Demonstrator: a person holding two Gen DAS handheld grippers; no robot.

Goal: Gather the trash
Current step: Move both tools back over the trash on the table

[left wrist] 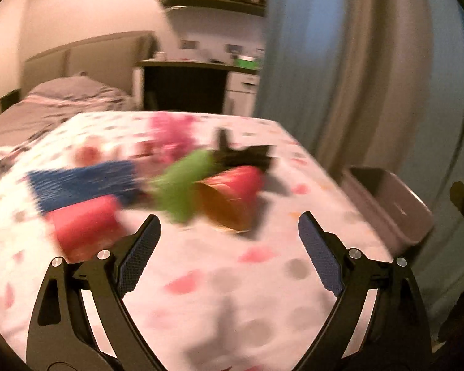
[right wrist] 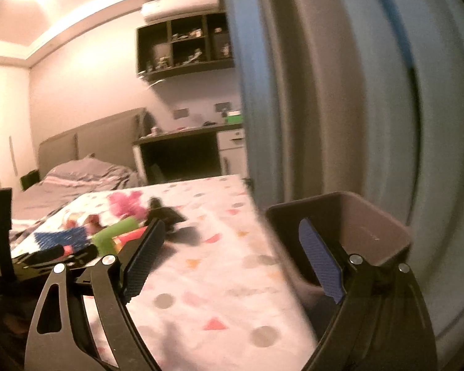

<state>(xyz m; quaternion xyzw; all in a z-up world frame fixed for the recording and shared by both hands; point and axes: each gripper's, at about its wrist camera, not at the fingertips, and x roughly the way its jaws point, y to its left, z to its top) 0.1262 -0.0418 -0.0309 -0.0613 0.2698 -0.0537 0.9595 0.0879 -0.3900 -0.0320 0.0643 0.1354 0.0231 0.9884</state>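
With both the left gripper [left wrist: 229,238] and the right gripper [right wrist: 232,253] spread and empty, the crumpled green paper piece [left wrist: 182,185] should be approached slowly and pinched, then carried to the dark rectangular plastic bin [right wrist: 371,216] at the right edge of the dotted white tablecloth [left wrist: 232,278].

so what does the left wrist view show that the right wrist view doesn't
Only the left wrist view: the open left gripper with nothing between its fingers, a red cup lying on its side, and a second red piece nearer the camera.

Only the right wrist view: the open right gripper, an air conditioner and the lit ceiling.

Both: the spotted cloth, blue, green, pink and black scraps, the bin, the curtain, bed, desk and shelf.
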